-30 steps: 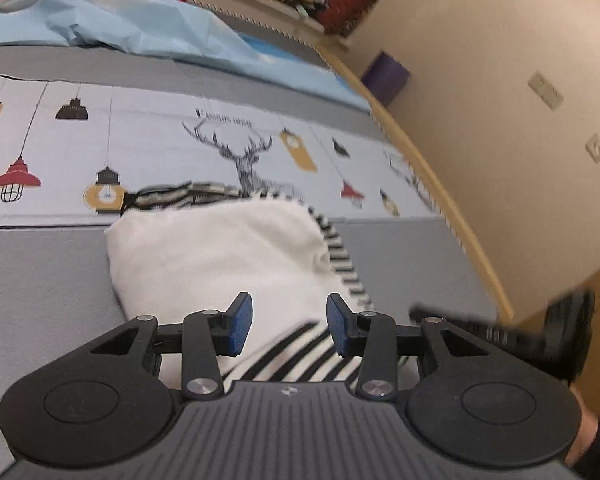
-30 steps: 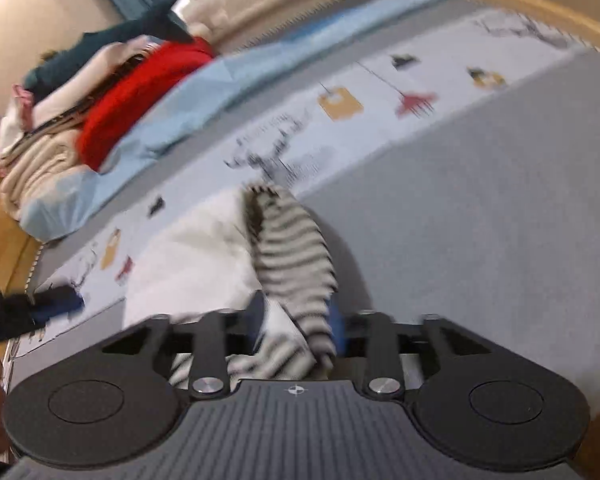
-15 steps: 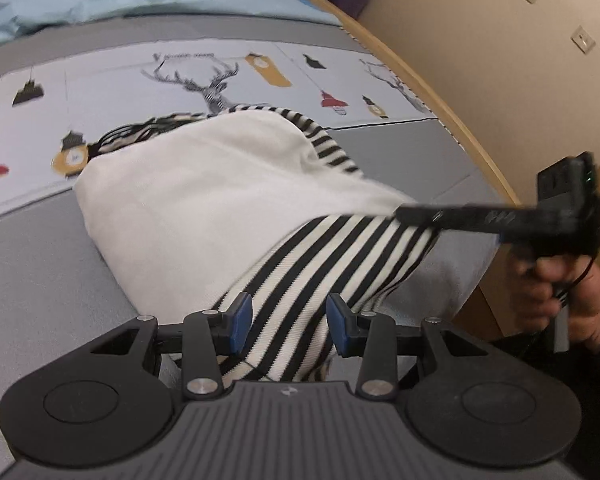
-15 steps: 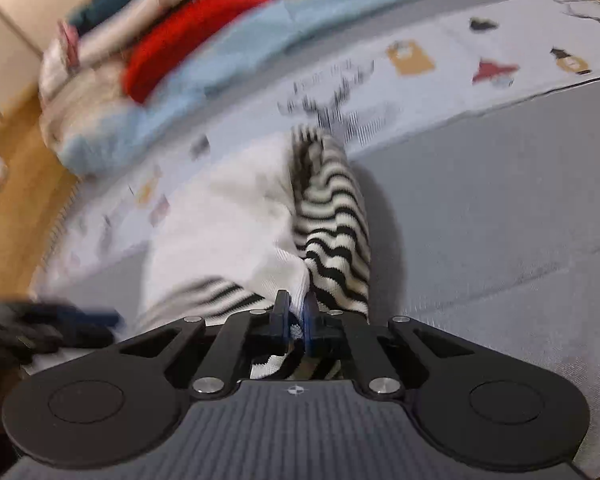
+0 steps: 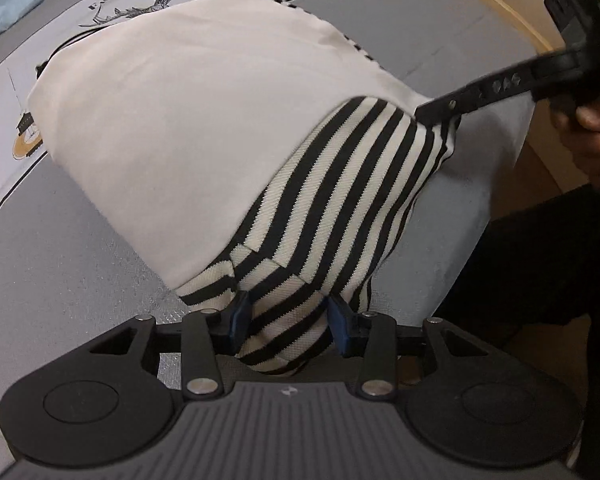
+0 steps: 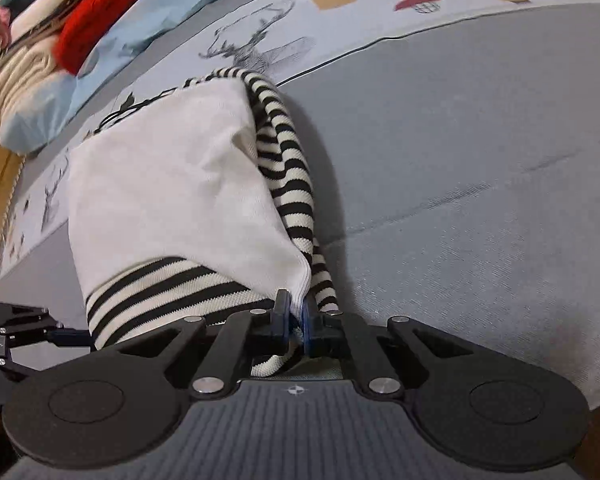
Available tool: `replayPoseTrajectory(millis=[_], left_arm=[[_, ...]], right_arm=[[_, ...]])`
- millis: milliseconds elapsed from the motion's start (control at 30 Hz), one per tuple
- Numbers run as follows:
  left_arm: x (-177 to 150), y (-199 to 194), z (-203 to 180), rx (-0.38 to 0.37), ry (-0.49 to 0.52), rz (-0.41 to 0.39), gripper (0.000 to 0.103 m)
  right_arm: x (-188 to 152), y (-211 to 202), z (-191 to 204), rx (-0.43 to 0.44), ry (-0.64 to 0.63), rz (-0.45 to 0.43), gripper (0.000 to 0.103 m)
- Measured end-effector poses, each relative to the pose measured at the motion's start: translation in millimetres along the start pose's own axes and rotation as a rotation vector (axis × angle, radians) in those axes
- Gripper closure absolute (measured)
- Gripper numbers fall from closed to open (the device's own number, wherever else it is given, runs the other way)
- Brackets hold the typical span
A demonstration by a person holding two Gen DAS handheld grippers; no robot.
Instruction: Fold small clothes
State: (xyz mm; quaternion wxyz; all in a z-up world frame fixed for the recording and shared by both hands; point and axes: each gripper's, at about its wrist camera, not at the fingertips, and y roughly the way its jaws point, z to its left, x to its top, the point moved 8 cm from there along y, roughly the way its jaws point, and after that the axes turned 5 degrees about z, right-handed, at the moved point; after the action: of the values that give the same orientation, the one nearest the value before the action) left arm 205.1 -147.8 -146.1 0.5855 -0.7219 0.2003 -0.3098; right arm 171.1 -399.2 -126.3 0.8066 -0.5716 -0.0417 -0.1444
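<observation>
Your left gripper has its jaws part-open with a bunch of striped hem sitting between them; the pads flank the cloth but don't look to be squeezing it. If you lift or pull now, that corner may slide out and the fold will go crooked. The bunch is also thick there, so closing could catch only some of the layers, leaving the rest to sag.

The garment, cream with black-and-white striped trim, lies on the grey bed, its near edge raised between your two tools.

Your right gripper has its jaws nearly shut, pinching the cream corner and the striped edge together. That bite looks thin and close to the very edge, so a sharp tug could strip it free. The striped roll along the right side is twisted, and folding over it may trap a lump.

The left wrist view shows the right gripper's arm reaching in from the right and your hand on it, plus the drop off the bed's edge close by; cloth pulled that way could slip off. The right wrist view alone shows the pile of clothes at the far left, the twisted roll, and the left gripper low at the left edge.
</observation>
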Motion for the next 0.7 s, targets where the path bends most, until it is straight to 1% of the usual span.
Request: replayPoseTrajectory(millis=[67,167,233,300,367,400,433,467,567,600,633,667,700], left_arm=[[1.7,-8.0,5.9,-0.033,-0.037,-0.018,0.057],[7.2,-31.3,15.9,-0.085,-0.099,-0.119,0.059],[11.5,-42.6,23.5,-0.106,-0.137,-0.178,0.059],[14.1,-43.6,30.3,-0.084,-0.166,-0.200,0.059],[17.7,-40.6,36.7,-0.021,-0.184,-0.197,0.059],[18.5,-42.0,44.3,-0.001,-0.205,-0.210,0.058],[21.4,-47.2,49.7,-0.002,-0.244,-0.235,0.058],[20.8,-51.7,59.3,-0.019,-0.296,-0.269,0.055],[19.4,-62.1,91.6,-0.070,-0.488,-0.387,0.045],[19.3,-62.3,100.5,-0.079,-0.540,-0.405,0.045],[20.2,-62.8,109.8,-0.095,-0.592,-0.418,0.044],[20.6,-63.0,118.1,-0.115,-0.641,-0.428,0.041],[22.1,-63.6,125.3,-0.138,-0.685,-0.443,0.035]], right_arm=[[-1.3,2.8,4.4,-0.035,-0.040,0.007,0.097],[-2.3,2.1,4.4,-0.058,-0.047,0.010,0.097],[2.1,5.5,6.2,-0.066,-0.039,0.011,0.097],[5.0,8.3,8.9,-0.075,-0.040,0.010,0.097],[6.4,12.2,14.1,-0.091,-0.048,0.011,0.097],[7.0,12.9,15.4,-0.095,-0.049,0.010,0.097],[8.0,12.8,17.0,-0.096,-0.050,0.006,0.097],[9.7,11.8,18.9,-0.092,-0.050,0.000,0.095],[18.8,1.0,22.6,-0.078,-0.015,-0.063,0.079],[23.1,-3.8,23.7,-0.080,-0.007,-0.099,0.069],[27.2,-10.6,26.2,-0.077,-0.009,-0.141,0.065],[31.8,-16.5,30.4,-0.068,-0.020,-0.182,0.065],[36.4,-19.9,34.1,-0.057,-0.029,-0.215,0.063]])
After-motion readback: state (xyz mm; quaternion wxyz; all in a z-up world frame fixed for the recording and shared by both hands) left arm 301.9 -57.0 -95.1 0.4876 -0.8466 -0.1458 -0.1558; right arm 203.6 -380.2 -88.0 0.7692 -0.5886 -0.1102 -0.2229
